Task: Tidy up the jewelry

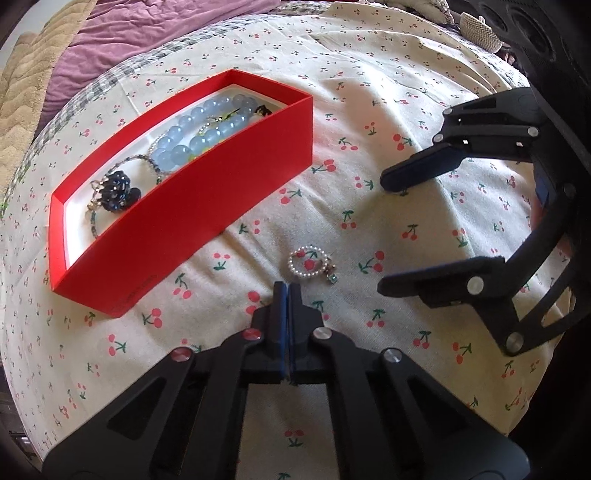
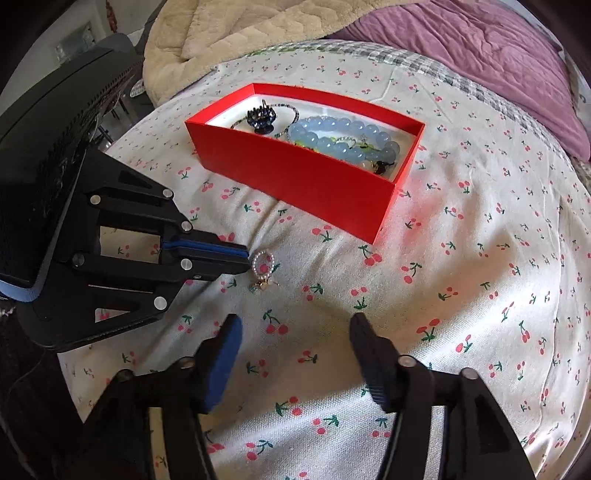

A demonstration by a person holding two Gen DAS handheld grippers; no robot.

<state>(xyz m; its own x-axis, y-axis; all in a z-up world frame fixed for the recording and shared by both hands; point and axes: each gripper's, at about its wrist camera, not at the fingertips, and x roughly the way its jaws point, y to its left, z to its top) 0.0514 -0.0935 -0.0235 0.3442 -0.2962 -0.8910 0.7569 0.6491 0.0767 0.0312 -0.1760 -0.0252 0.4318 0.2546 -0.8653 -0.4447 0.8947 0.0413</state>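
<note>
A small pearl bead ring [image 1: 308, 262] with a green charm lies on the cherry-print cloth, also in the right wrist view [image 2: 263, 263]. My left gripper [image 1: 287, 287] is shut and empty, its tips just short of the ring; it also shows in the right wrist view [image 2: 244, 258]. My right gripper [image 2: 295, 328] is open and empty, to the right of the ring [image 1: 382, 232]. A red box [image 1: 236, 192] [image 2: 295, 184] holds a blue bead bracelet [image 1: 207, 129] [image 2: 343, 138], a dark blue hair clip [image 1: 116, 192] [image 2: 262, 118] and thin bead strands.
The cherry-print cloth [image 2: 461, 295] covers a rounded bed surface. A purple quilt [image 2: 480, 48] and a beige blanket [image 2: 240, 33] lie behind the box. A dark device [image 2: 55, 122] sits at the far left edge.
</note>
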